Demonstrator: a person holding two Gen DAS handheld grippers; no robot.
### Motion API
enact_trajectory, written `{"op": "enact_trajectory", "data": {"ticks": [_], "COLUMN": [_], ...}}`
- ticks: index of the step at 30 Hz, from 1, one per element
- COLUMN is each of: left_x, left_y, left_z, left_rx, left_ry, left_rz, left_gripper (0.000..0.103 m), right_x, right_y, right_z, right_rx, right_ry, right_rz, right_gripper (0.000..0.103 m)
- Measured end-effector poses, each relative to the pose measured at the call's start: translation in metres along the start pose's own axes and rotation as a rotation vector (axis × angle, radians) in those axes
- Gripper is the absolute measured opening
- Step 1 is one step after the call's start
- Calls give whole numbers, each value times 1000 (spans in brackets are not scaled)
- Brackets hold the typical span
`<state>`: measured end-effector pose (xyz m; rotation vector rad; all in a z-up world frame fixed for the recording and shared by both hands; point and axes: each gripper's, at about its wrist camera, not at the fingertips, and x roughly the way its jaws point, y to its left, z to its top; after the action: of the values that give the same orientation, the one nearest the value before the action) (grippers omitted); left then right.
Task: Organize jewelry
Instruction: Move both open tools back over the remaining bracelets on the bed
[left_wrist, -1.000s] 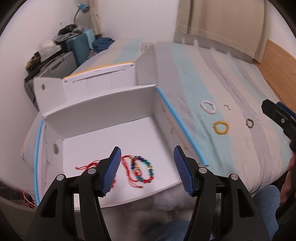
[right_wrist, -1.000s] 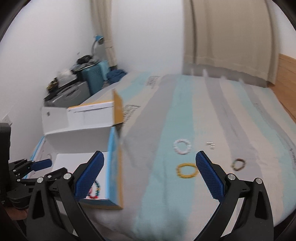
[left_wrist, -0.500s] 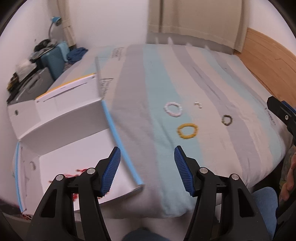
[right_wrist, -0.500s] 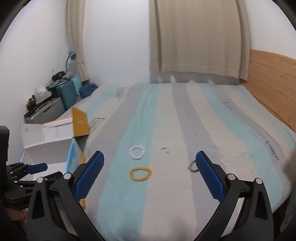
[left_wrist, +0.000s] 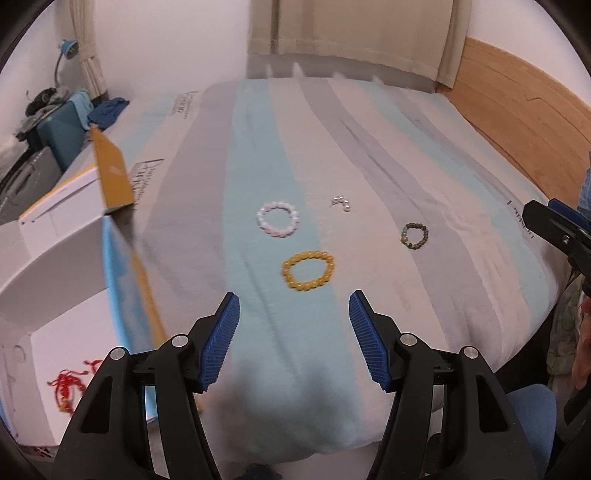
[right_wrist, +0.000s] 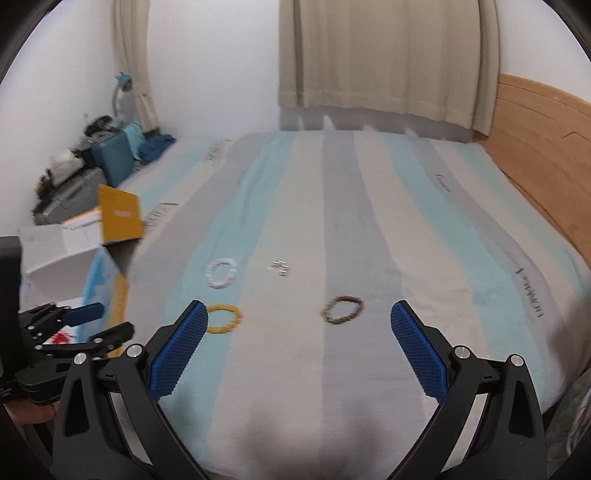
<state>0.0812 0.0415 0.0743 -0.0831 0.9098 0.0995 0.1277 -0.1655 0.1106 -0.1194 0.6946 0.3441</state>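
On the striped bedspread lie a yellow bead bracelet (left_wrist: 308, 270), a pale pink bracelet (left_wrist: 278, 218), a dark brown bracelet (left_wrist: 414, 235) and small silver earrings (left_wrist: 341, 202). My left gripper (left_wrist: 294, 314) is open and empty, just short of the yellow bracelet. My right gripper (right_wrist: 295, 325) is open and empty, with the brown bracelet (right_wrist: 342, 309) between and beyond its fingers. The yellow bracelet (right_wrist: 223, 318), pink bracelet (right_wrist: 221, 272) and earrings (right_wrist: 280, 267) also show there. A white box (left_wrist: 44, 332) at left holds red cord jewelry (left_wrist: 68, 384).
The box has an upright yellow flap (left_wrist: 110, 173) and a blue-edged side. A wooden headboard (right_wrist: 546, 147) runs along the right. Suitcases and clutter (right_wrist: 92, 162) stand at the far left by the wall. Curtains (right_wrist: 384, 55) hang behind the bed.
Both grippers have swung right, away from the box and toward the bracelets on the bed. The box has slid to the left edge of both views. Both stay open.
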Motion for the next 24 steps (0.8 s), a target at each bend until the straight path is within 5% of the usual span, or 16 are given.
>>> {"op": "enact_trajectory", "data": {"ticks": [7, 18, 24], "left_x": [37, 94, 131], "left_y": [-12, -11, -6], "left_z": [12, 29, 28], "left_rx": [6, -30, -27], "left_ry": [17, 13, 50], "left_rz": [-30, -47, -49], "left_gripper": [61, 61, 61], "right_x": [43, 132, 174], "right_y": [-26, -47, -65], "right_z": [6, -8, -19], "right_rx": [13, 26, 147], "right_ry": [69, 130, 188], "right_rz": [2, -115, -52], "right_gripper": [95, 95, 95]}}
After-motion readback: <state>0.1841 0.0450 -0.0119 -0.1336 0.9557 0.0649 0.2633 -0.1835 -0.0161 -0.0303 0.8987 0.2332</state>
